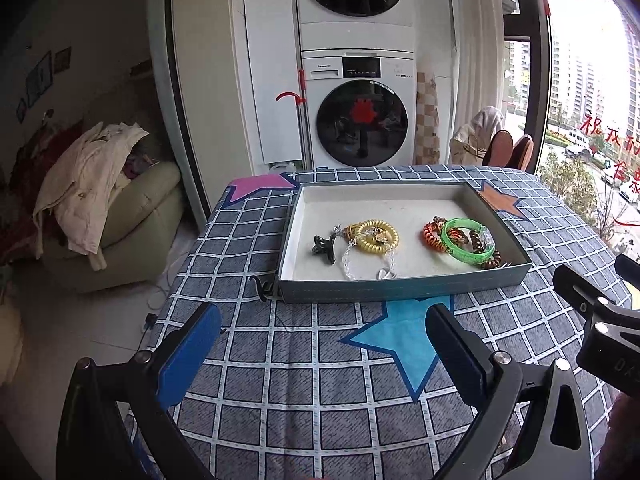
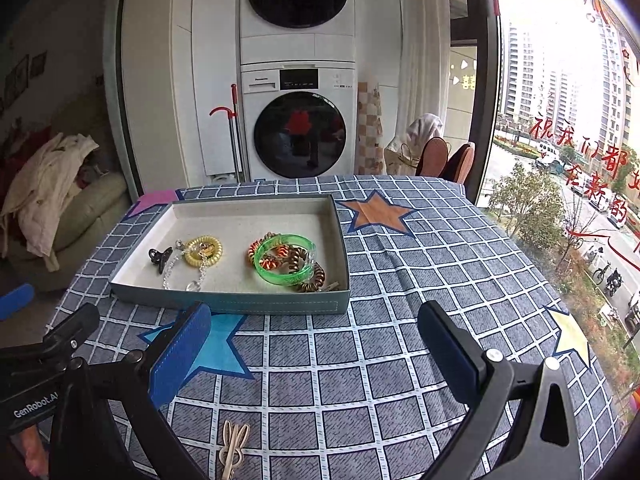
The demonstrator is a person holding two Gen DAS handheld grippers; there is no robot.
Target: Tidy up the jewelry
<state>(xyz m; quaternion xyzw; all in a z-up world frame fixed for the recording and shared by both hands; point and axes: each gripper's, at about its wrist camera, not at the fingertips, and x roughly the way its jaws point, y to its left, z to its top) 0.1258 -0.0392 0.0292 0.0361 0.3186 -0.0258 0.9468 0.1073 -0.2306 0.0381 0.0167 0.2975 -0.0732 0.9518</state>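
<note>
From the left wrist, the left gripper (image 1: 324, 344) hangs spread wide and empty, the tray (image 1: 404, 288) straight ahead with its yellow coil (image 1: 378, 235) and green bangle (image 1: 468, 240), probably dropped in for sorting. Right wrist: right gripper (image 2: 314, 344) also splayed and empty, a beige hair clip (image 2: 234, 446) below it on the checked tablecloth (image 2: 400, 360), washer (image 2: 300, 120) beyond

Matt woven cloth (image 2: 400, 360) in a grid print over the table. Grey card box (image 2: 260, 304) with a grainy, pale, matt lining. Translucent glossy green plastic bangle (image 2: 298, 278); glossy yellow coiled plastic tie (image 2: 196, 258); clear, shiny bead chain (image 1: 348, 268); glossy black plastic claw clip (image 1: 324, 250). Textured blue pads (image 2: 180, 356) on matt black plastic frames. Smooth beige hair clip (image 2: 234, 446) on the cloth.
</note>
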